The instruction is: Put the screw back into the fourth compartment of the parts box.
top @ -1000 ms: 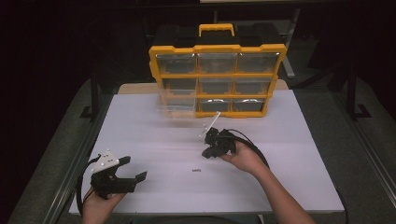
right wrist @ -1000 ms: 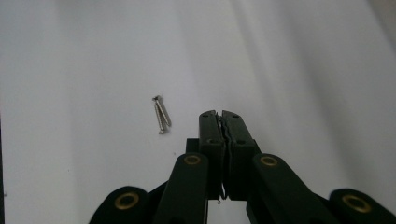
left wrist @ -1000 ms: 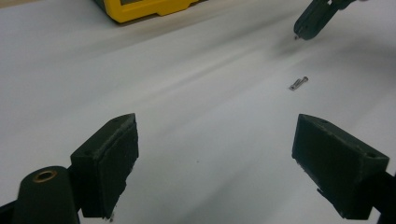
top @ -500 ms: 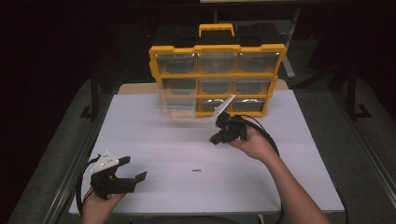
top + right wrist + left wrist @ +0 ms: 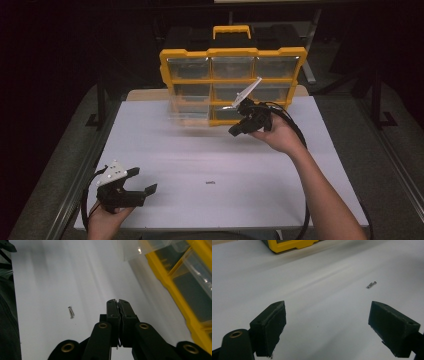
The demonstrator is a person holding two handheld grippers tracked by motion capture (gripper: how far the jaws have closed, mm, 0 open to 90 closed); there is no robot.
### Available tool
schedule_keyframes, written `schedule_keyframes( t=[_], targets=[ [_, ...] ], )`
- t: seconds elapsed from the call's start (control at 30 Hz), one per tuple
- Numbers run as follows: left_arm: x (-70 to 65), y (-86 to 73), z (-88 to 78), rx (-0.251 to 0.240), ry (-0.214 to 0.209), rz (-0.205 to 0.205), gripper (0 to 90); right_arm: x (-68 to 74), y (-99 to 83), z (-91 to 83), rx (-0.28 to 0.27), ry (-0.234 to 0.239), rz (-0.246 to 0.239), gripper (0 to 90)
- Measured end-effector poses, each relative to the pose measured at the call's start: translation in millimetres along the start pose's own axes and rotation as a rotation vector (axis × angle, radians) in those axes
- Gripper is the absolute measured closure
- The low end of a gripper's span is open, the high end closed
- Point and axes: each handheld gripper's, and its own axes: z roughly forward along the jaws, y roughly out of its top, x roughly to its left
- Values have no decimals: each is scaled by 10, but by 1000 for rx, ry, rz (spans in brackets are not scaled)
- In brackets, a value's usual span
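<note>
Item, right gripper [image 5: 118, 301]: jaws closed flat pad to pad, held up off the table in front of the yellow organizer [image 5: 232, 51], level with its bottom row and just right of the drawer that stands pulled out. Whether a screw is pinched between the pads cannot be told; a dark speck sits low in the seam, too small to name. Item, clear drawer [image 5: 189, 107]: drawn forward from the organizer's lower left, open at the top, its near lip hanging over the table [image 5: 280, 200]. Item, two small screws [image 5: 210, 183]: lying together on the white top, well in front of the organizer and about midway between the two hands. Item, left gripper [image 5: 142, 180]: jaws wide apart and empty, low over the table's near left corner, far from the organizer, pointing toward the screws. Handling note, by judgement: the step looks to be carrying small hardware to the open drawer. To do it well, the right gripper should come in above the drawer's rim rather than against its thin front wall, which would slide or tip under a nudge. It should stop over the middle of the compartment, drop close to the floor, and only then part the pads, so a light screw falls in instead of bouncing out.
</note>
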Motion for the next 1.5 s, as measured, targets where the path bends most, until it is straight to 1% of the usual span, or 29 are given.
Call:
schedule_keyframes(
  t=[0.03, 0.07, 0.13, 0.17, 0.2, 0.23, 0.3, 0.33, 0.37, 0.43, 0.47, 0.5, 0.53, 0.57, 0.63, 0.7, 0.77, 0.8, 0.9, 0.93, 0.97, 1.03, 1.23, 1.27, 1.33, 1.37, 1.47, 1.5],
  targets=[
    [1, -1, 1, -2, -1, -2, 141, -3, 41, -35, 2, -1, 3, 868],
    [1, -4, 0, -1, -2, -7, 141, -14, 68, -53, -2, -2, -6, 868],
    [9, -5, -3, 1, -2, 2, 141, -18, 157, -116, 4, -7, 0, 868],
    [7, -7, -5, 1, -3, -7, 141, -27, 188, -132, -2, -9, -12, 868],
    [10, -8, -4, -3, -3, -9, 141, -27, 242, -165, -1, -8, -4, 868],
    [20, -7, -12, 5, -3, 1, 141, -37, 284, -183, 0, -13, -15, 868],
    [23, -6, -18, 8, -4, -1, 141, -49, 367, -215, 0, -17, -20, 868],
    [30, -5, -21, 10, -6, 13, 141, -55, 408, -232, -1, -20, -26, 868],
    [20, -8, -22, 15, -9, 3, 141, -57, 450, -251, -3, -20, -24, 868],
    [23, -12, -9, 11, -9, 12, 141, -61, 533, -283, -7, -23, -31, 868],
    [28, -9, -5, 12, -10, 17, 141, -60, 566, -293, -8, -28, -33, 868],
    [19, -15, 3, 11, -14, -2, 141, -61, 610, -302, -8, -28, -37, 868],
    [21, -14, 2, 11, -15, 0, 141, -62, 665, -312, -6, -31, -43, 868],
    [29, -10, -1, 10, -15, 13, 141, -59, 710, -313, -5, -31, -47, 868],
    [20, -11, -5, 3, -16, -2, 141, -57, 803, -311, 1, -36, -57, 868],
    [23, -10, -11, 3, -16, -3, 141, -57, 895, -300, 4, -34, -60, 868],
    [22, -13, -12, 1, -16, -8, 141, -55, 984, -278, 11, -33, -67, 867],
    [28, -11, -13, 1, -16, 0, 141, -50, 1026, -263, 12, -34, -67, 867],
    [23, -10, -15, -4, -12, -7, 141, -36, 1135, -200, 25, -35, -81, 866],
    [23, -9, -17, -6, -10, -5, 141, -25, 1178, -163, 28, -32, -79, 866],
    [26, -7, -19, -6, -10, 0, 141, -23, 1207, -131, 29, -35, -89, 866],
    [25, -8, -19, -6, -10, -4, 141, -11, 1257, -56, 40, -31, -90, 866],
    [21, -17, -13, -5, -14, -4, 141, -20, 1338, 158, 64, -15, -83, 865],
    [22, -19, -12, -5, -14, -4, 141, -24, 1345, 204, 71, -15, -76, 863],
    [24, -21, -11, -5, -14, -4, 141, -27, 1352, 272, 86, -19, -80, 862],
    [36, -17, -11, -4, -14, 12, 141, -24, 1353, 292, 89, -15, -76, 863],
    [32, -16, -9, -8, -14, 5, 141, -37, 1349, 371, 98, -5, -69, 863],
    [22, -16, -11, -6, -14, -6, 141, -39, 1348, 394, 103, -5, -65, 863]
  ],
)
